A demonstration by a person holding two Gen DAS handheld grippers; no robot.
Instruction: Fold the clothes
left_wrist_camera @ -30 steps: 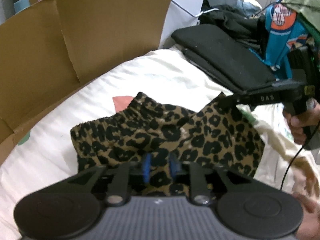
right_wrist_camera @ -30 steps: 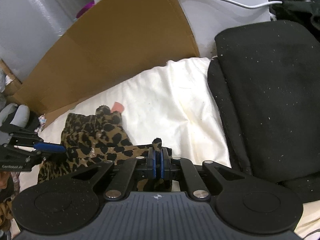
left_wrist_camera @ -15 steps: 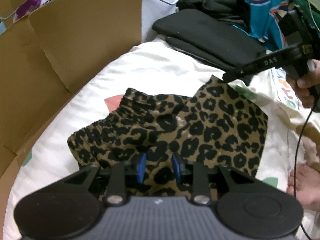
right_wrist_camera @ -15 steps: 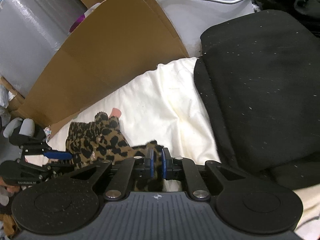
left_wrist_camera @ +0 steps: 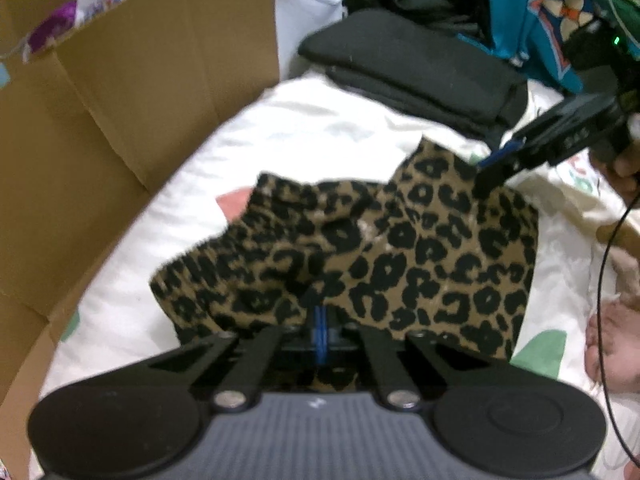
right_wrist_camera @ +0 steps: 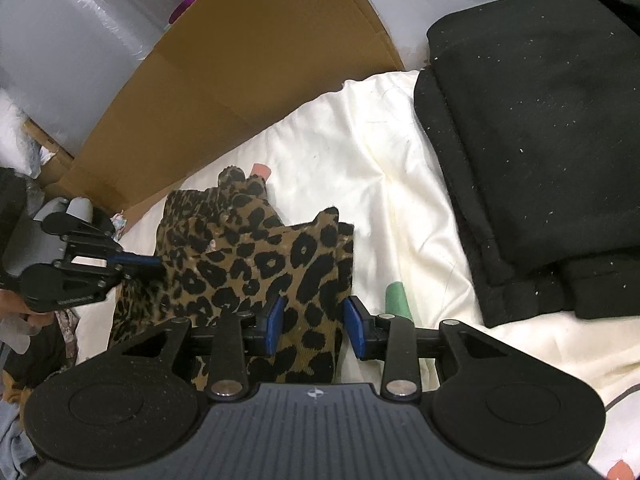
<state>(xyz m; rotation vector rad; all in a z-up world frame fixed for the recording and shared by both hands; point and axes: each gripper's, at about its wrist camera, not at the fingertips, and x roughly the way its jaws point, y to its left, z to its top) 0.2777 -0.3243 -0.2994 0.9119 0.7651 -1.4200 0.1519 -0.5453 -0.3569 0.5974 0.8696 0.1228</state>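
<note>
Left wrist view: left gripper [left_wrist_camera: 320, 330] clenched, blue pads pinched together on the near edge of the leopard-print shorts [left_wrist_camera: 360, 256], having just been closing; shorts spread on the cream bedsheet [left_wrist_camera: 320, 128], elastic waistband bunched toward the cardboard box [left_wrist_camera: 140, 92]; right gripper [left_wrist_camera: 496, 170] reaching in from the far right, tips over the far corner of the cloth; folded black garment [left_wrist_camera: 412, 68] stacked behind, apart from the shorts; a bare foot [left_wrist_camera: 612, 344] at the right edge.

Right wrist view: right gripper [right_wrist_camera: 314, 326] released, jaws parted and just been opening, pads astride the printed cloth without pressing it; shorts [right_wrist_camera: 256, 264] lying doubled on the sheet [right_wrist_camera: 380, 152], the black garment [right_wrist_camera: 540, 152] just beside to the right; left gripper [right_wrist_camera: 138, 260] at the left, nipped on the opposite edge.

Risks, as a judgement: with only one edge pinned, any pull from the left likely to drag the whole bundle and undo the fold; thin pinch on soft fabric apt to slip; bunched waistband liable to leave the fold crooked; trailing cable [left_wrist_camera: 608, 264] could snag the cloth.
</note>
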